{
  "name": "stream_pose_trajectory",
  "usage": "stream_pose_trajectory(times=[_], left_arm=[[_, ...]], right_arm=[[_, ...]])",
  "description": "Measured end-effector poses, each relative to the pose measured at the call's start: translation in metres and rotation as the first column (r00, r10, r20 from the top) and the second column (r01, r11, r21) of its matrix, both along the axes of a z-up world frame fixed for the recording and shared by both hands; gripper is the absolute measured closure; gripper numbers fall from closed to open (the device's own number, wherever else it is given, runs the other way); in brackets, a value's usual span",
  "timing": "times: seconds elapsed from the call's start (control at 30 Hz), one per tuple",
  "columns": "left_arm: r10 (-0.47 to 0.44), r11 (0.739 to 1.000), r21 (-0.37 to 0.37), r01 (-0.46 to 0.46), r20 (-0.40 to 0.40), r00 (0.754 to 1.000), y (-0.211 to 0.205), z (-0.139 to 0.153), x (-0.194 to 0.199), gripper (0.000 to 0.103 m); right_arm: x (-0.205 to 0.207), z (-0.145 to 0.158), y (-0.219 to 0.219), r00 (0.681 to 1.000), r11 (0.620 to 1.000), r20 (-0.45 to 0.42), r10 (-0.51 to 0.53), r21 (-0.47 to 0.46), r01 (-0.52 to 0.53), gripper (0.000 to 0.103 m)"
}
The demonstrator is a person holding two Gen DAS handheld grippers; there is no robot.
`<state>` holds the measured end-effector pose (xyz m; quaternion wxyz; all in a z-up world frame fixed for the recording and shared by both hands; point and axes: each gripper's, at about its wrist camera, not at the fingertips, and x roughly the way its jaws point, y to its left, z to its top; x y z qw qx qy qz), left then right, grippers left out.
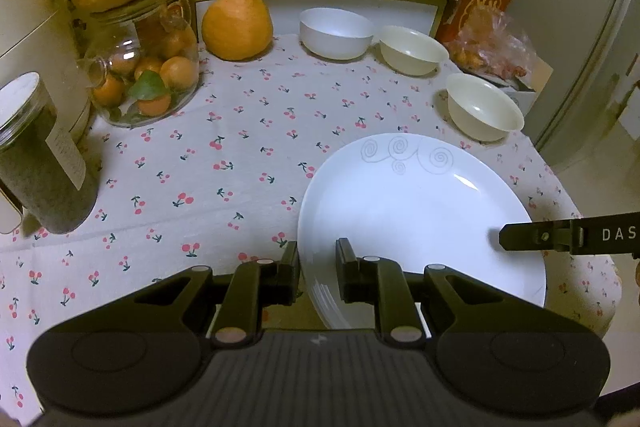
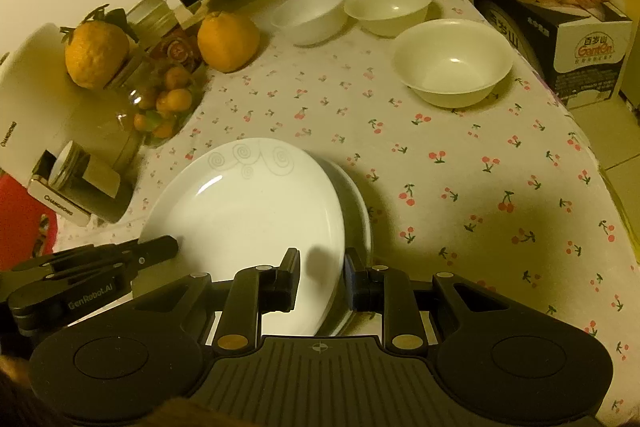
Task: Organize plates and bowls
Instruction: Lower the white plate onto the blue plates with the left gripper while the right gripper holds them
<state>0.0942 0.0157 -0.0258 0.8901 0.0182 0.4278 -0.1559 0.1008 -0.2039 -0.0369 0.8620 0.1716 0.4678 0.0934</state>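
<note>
Cherry-print cloth is covering the surface; you are gripping the plate stack at lower centre, left claw and right claw each narrowed on its rim. Three bowls are sitting unstacked, upper right.

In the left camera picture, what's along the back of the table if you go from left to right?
Fruit jar → big orange fruit → white bowl → cream bowl → another cream bowl.

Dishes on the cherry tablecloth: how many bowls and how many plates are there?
Bowls: 3 (white bowl, cream bowl, nearer cream bowl)
Plates: 2 (swirl-patterned plate, second plate beneath it)
Total: 5
</note>
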Motion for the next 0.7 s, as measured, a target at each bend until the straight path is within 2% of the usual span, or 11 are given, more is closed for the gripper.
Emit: stream_pose_trajectory(times=[0.5, 0.7], left_arm=[[-0.012, 0.995, 0.096, 0.012, 0.000, 1.000, -0.014, -0.007, 0.000, 0.084], [-0.043, 0.981, 0.189, 0.036, 0.031, 0.999, -0.027, -0.010, -0.005, 0.084]], right_arm=[[-0.002, 0.005, 0.002, 1.000, 0.999, 0.016, -0.004, -0.037, 0.004, 0.080], [-0.004, 0.008, 0.008, 0.999, 0.995, 0.034, 0.021, -0.097, -0.018, 0.080]])
